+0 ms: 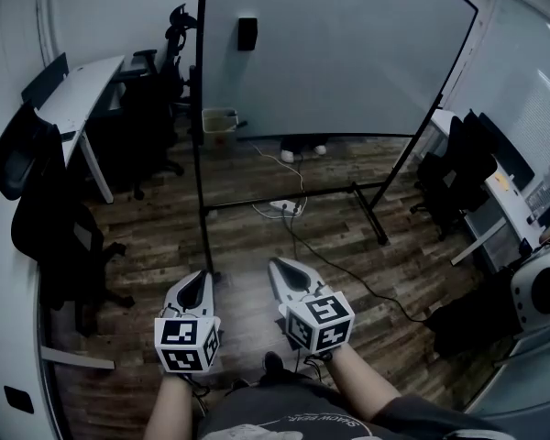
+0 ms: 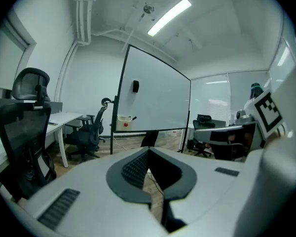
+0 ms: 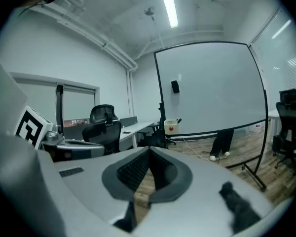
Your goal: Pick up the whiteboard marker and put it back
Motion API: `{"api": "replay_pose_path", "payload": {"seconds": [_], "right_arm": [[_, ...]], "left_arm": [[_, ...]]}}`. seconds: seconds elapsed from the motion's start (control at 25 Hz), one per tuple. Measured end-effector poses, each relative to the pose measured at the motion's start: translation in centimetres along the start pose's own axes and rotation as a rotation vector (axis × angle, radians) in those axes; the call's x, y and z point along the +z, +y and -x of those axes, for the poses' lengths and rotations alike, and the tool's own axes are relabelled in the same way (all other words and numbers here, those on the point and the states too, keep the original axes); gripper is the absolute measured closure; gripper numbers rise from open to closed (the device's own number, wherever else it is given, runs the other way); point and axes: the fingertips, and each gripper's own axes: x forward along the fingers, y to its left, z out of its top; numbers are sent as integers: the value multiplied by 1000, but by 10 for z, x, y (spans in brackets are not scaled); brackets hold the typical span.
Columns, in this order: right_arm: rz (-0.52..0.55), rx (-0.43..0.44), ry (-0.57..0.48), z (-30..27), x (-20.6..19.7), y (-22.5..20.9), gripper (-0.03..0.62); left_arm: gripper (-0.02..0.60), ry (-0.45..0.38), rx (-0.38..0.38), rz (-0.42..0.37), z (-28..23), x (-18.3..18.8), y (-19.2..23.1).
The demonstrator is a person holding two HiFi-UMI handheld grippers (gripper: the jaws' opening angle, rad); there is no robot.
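A big whiteboard (image 1: 339,53) on a black wheeled stand stands across the room. A small cream box (image 1: 219,120) hangs at its lower left corner, and a dark marker (image 3: 178,121) pokes out of the box (image 2: 123,123). A black eraser (image 1: 247,33) sticks to the board's upper left. My left gripper (image 1: 199,278) and right gripper (image 1: 277,266) are held side by side low over the wooden floor, far short of the board. Both point toward it, tips meeting, with nothing between them. The left gripper view shows the left gripper (image 2: 148,151) shut, and the right gripper view shows the right gripper (image 3: 149,149) shut.
A person's legs (image 1: 302,149) show behind the whiteboard. A power strip and cables (image 1: 287,206) lie on the floor under it. Black office chairs (image 1: 46,218) and a white desk (image 1: 82,90) line the left side. More chairs and desks (image 1: 467,181) stand on the right.
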Motion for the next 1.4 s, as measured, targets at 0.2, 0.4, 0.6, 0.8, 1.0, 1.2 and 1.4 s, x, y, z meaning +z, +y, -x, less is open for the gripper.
{"api": "replay_pose_path", "payload": {"seconds": [0.2,0.4,0.6,0.8,1.0,1.2,1.4], "right_arm": [[-59,17,5,-10,-11,9,571],[-62,11,-10,-32,-9,1,571],[-64,-27,-49,-71,4,-34,571],[-105,-28,-55,-116,18,-77,569],[-126,1,-43,-156,33,-114,569],[-132,27,-24,-182,41,-142,569],[-149,63,-25,-204,51,-167,569]], "left_arm": [[568,5,-7,13,1,-5,15],[568,3,5,23,-10,-3,26],[568,-1,25,7,-40,5,38],[568,9,48,5,-89,17,48],[568,7,88,23,-140,37,64],[568,11,96,3,-177,55,64],[568,18,114,-3,-209,67,60]]}}
